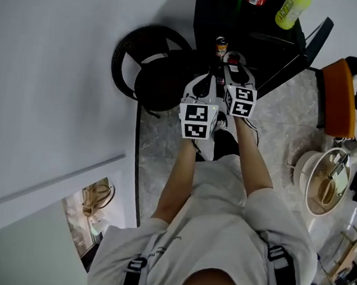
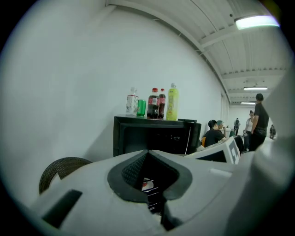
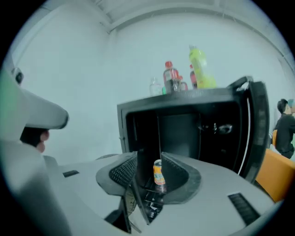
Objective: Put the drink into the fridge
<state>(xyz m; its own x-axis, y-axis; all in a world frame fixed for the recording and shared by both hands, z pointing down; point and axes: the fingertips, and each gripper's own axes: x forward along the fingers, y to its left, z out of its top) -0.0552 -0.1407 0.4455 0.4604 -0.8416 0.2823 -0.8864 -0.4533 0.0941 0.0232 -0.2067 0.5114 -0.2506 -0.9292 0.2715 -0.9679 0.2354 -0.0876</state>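
Observation:
An orange drink can point(image 3: 158, 172) stands upright inside the open black fridge point(image 3: 184, 124); in the head view the can point(image 1: 220, 46) shows at the fridge's mouth point(image 1: 247, 28). My right gripper point(image 3: 150, 163) is open and aimed at the can, which shows through the gap well beyond the tips, untouched. In the head view the right gripper point(image 1: 233, 57) reaches toward the fridge, with the left gripper point(image 1: 202, 84) beside it on the left. The left gripper point(image 2: 147, 154) has its tips together and nothing in it.
Cola bottles point(image 2: 156, 103), a yellow-green bottle point(image 2: 172, 102), a green can point(image 2: 141, 107) and a clear bottle point(image 2: 132, 101) stand on the fridge top. The fridge door point(image 3: 252, 129) hangs open at right. A dark wicker chair point(image 1: 147, 63) is left, an orange seat point(image 1: 339, 95) right. People sit beyond.

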